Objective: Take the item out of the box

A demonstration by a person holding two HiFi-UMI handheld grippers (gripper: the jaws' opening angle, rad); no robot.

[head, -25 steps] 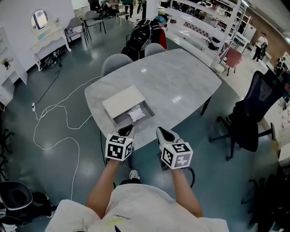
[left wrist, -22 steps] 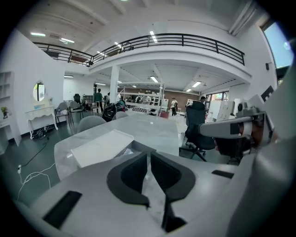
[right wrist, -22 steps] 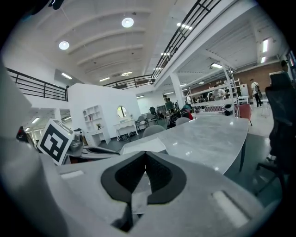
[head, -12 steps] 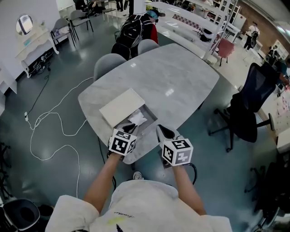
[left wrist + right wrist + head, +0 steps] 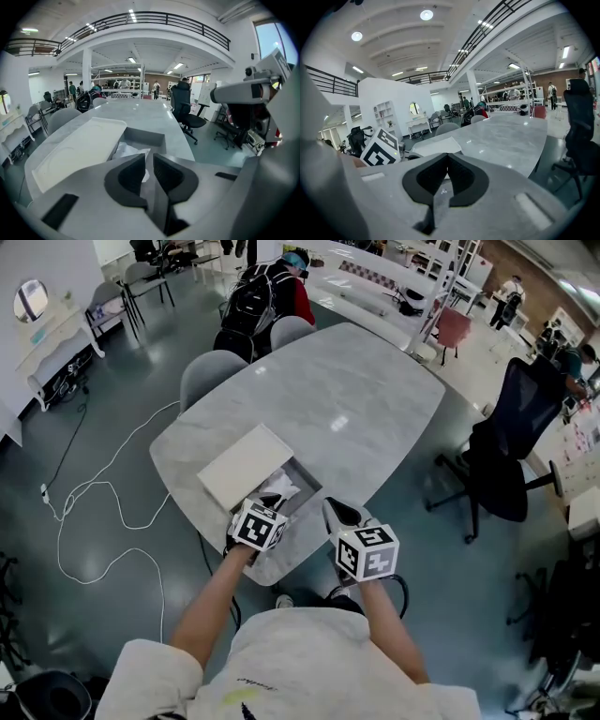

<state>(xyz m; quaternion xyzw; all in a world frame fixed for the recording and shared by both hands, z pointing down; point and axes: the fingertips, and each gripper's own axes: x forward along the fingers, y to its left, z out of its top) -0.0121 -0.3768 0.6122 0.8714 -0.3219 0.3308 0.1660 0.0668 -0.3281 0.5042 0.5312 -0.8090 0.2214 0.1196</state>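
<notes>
Nothing extracted yet: crumpled white wrapped item [image 5: 127, 151] lies inside open shallow grey box [image 5: 143, 137], left gripper [image 5: 149, 161] just short of the box with jaws narrowly apart and empty, right gripper [image 5: 446, 161] near the box with jaws pressed together.

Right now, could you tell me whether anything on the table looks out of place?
Only the box: its white lid is off to one side, exposing a crumpled white item. Nothing spilled or damaged shows.

Open-plan office/showroom hall: mezzanine railing [image 5: 140, 18], office chair [image 5: 506, 442], shelving racks [image 5: 450, 268], marble bench [image 5: 347, 399].
</notes>
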